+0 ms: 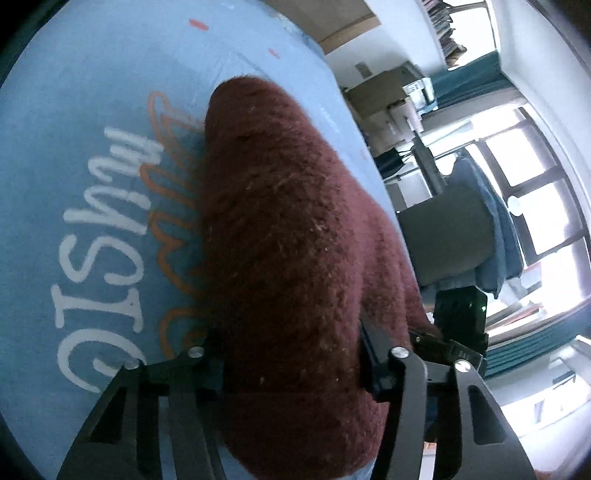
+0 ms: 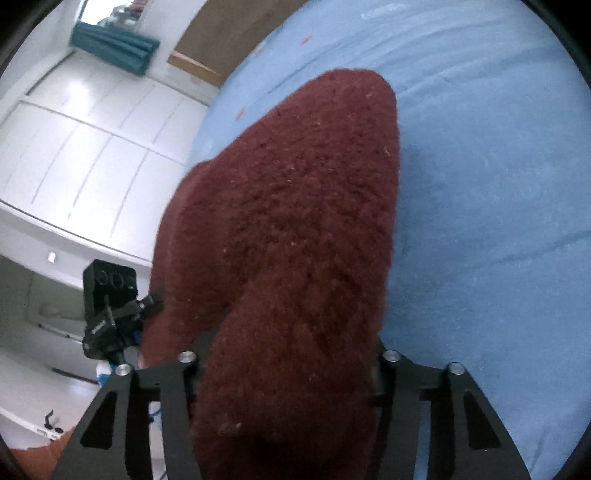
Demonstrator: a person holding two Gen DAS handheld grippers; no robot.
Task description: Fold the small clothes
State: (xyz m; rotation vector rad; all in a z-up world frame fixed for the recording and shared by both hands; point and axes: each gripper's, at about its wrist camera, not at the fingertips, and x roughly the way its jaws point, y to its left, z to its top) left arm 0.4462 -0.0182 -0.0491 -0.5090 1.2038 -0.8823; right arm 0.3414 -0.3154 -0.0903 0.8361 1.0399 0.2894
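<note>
The maroon knitted garment (image 1: 295, 229) hangs between both tongs above the blue printed sheet (image 1: 92, 166). It looks soft, thick and light. Left tongs (image 1: 291, 373) and right tongs (image 2: 291, 369) each pinch its edge; corners seem best for holding.

The fuzzy cloth (image 1: 288, 236) is dark red, like a plum, with tiny pale specks of fluff all over it. Under it lies a light blue bed sheet (image 2: 491, 206). The sheet has big white letters (image 1: 107, 229) and curly orange line writing (image 1: 173, 206) printed on it, plus a few small red-orange dashes (image 1: 198, 24). The frames of both grippers, left (image 1: 291, 373) and right (image 2: 284, 369), are black with shiny silver screws. The cupboard doors (image 2: 85, 140) are white. The curtain (image 2: 114, 46) is dark teal.
</note>
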